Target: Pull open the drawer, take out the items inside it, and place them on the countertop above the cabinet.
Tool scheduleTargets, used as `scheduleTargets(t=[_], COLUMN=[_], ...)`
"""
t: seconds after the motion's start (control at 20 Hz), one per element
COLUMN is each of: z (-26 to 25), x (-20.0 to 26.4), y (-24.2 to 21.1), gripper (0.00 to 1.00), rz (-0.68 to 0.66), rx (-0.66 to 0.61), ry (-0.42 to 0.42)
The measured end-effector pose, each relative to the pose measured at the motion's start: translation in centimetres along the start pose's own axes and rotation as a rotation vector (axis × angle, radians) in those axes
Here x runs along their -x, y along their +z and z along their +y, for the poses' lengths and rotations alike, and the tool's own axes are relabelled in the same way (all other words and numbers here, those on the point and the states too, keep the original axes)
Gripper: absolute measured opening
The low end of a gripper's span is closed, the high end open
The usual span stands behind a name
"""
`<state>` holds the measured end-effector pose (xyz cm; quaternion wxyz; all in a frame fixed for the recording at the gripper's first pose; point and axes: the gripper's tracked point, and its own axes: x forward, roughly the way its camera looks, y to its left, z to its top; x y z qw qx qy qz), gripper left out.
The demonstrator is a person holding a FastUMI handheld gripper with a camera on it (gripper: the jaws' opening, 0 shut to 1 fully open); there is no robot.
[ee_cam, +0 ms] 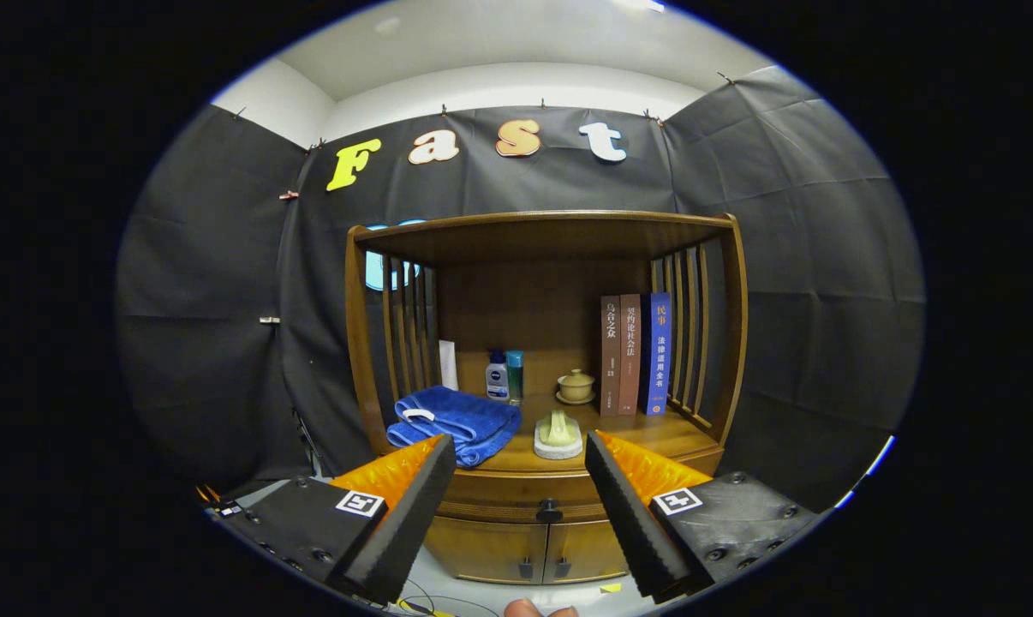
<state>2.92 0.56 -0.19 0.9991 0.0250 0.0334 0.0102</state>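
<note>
A wooden cabinet [544, 360] with an open shelf stands ahead of me against the booth wall. Its drawer [525, 493] sits closed under the countertop [662, 433], with a dark round knob [549, 512] at its middle. My gripper [516, 506] is open, held some way back from the cabinet front. The knob shows in the gap between the two fingers, beyond them. Nothing is between the fingers. What lies inside the drawer is hidden.
On the countertop lie a folded blue towel [458, 422], a pale brush on a white dish [558, 435], two small bottles [505, 375], a lidded cup on a saucer [576, 386] and three upright books [635, 354]. Two cupboard doors [534, 550] sit below the drawer. A fingertip [525, 609] shows below.
</note>
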Motion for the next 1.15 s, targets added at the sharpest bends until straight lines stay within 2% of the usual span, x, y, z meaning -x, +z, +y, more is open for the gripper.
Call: scheduleTargets(t=[1.15], z=[-0.19], x=[0.08], y=[0.41], gripper=[0.98], rz=[-0.013], rx=[0.001], ry=[-0.008])
